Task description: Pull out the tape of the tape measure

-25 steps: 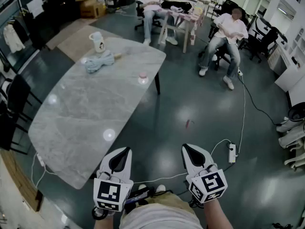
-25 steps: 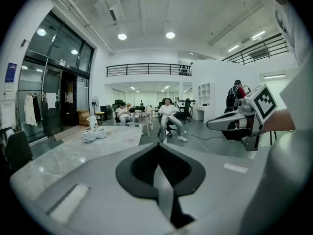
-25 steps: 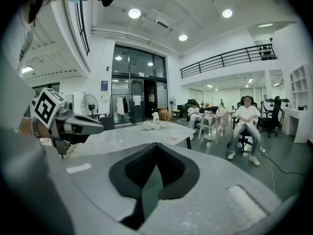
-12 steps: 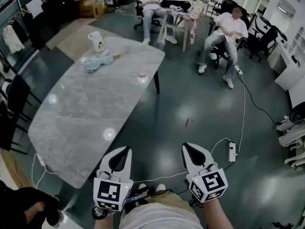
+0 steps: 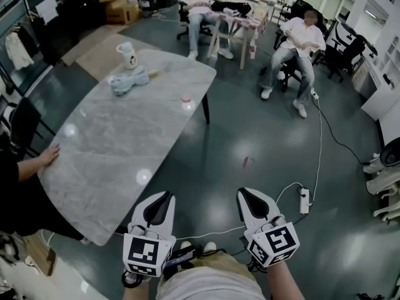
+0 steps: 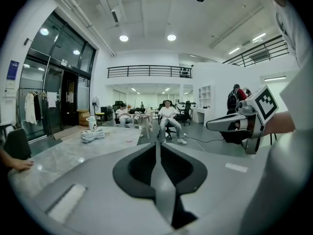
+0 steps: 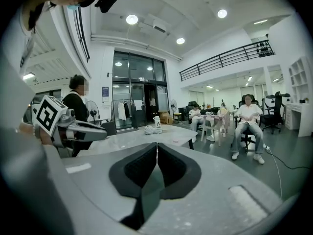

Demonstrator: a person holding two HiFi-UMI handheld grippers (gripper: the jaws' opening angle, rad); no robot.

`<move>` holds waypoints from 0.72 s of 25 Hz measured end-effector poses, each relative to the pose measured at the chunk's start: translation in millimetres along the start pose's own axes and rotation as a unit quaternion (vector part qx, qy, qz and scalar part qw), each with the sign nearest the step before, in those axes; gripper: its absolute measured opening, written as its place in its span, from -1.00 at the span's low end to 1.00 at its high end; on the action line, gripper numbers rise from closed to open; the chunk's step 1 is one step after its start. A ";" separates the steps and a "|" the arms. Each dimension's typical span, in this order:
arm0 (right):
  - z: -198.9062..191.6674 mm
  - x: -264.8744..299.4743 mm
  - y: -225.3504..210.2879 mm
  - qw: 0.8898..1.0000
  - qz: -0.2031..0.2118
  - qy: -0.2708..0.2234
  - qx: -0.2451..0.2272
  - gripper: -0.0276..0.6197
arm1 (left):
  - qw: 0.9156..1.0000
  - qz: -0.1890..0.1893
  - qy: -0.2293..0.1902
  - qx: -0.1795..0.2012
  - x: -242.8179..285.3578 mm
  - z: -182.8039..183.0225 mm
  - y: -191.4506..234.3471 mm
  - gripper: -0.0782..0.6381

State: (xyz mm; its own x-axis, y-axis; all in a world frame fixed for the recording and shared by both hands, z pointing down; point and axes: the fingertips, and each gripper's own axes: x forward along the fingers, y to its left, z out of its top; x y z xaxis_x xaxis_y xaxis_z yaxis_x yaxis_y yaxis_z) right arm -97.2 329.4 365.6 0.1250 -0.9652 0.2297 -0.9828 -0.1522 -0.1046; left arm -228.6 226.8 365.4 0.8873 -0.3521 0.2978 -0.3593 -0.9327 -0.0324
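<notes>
Ahead, marble table (image 5: 125, 136), mug (image 5: 127, 55), rope bundle (image 5: 130, 80), bystander's hand (image 5: 49, 157)

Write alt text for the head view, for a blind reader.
The left gripper and right gripper, both shut and empty, hover above a dark floor. Beside them a marble table holds a mug; a hand rests on its edge.

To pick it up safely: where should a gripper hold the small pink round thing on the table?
Probably across its sides, from above: the small pink round thing lies low and flat near an edge of the table. Detail is too small to see.
</notes>
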 end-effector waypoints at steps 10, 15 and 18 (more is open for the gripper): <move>2.4 -9.5 -7.7 0.999 0.033 -0.008 0.005 -0.48 | 1.000 0.004 0.001 -0.010 1.7 5.0 -23.1 -0.43; 1.2 -20.0 -18.9 0.999 0.041 -0.008 0.003 -0.47 | 1.000 0.012 0.000 -0.010 2.3 8.7 -37.2 -0.42; -2.3 -23.0 -25.5 0.999 0.044 -0.009 -0.001 -0.47 | 1.000 0.015 -0.003 -0.008 5.3 6.3 -44.5 -0.41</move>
State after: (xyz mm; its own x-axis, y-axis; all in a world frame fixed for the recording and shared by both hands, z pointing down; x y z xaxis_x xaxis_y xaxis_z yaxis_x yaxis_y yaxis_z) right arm -75.3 356.0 365.2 0.0416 -0.9786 0.2014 -0.9902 -0.0672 -0.1221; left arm -206.0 265.9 362.5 0.8783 -0.3796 0.2908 -0.3893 -0.9207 -0.0260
